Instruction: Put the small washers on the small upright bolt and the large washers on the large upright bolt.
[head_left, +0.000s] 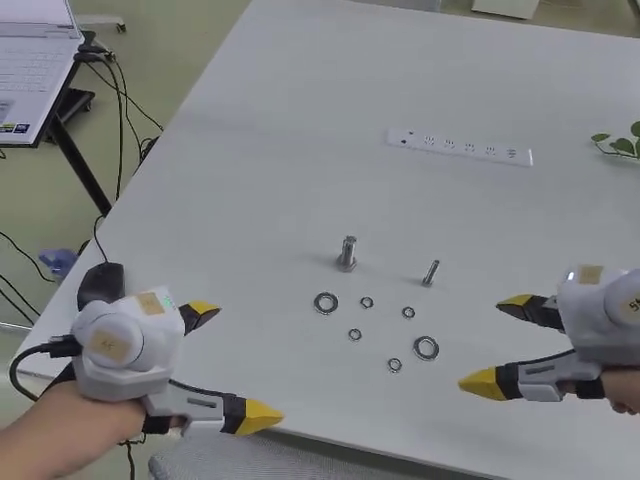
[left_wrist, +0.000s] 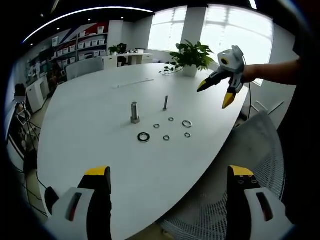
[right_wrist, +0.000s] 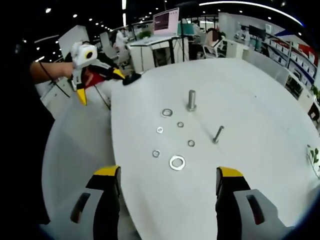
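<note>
Washers (head_left: 426, 347) lie flat, closer to your right gripper (head_left: 495, 341) than your left gripper (head_left: 233, 362). Both are spread wide, empty.

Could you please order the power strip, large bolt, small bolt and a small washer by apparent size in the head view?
1. power strip, though farthest
2. large bolt
3. small bolt
4. small washer

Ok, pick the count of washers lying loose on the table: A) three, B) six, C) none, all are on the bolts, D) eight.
B: two large washers and four small washers lie flat on the table in front of the large bolt and the small bolt, with none on either bolt.
</note>
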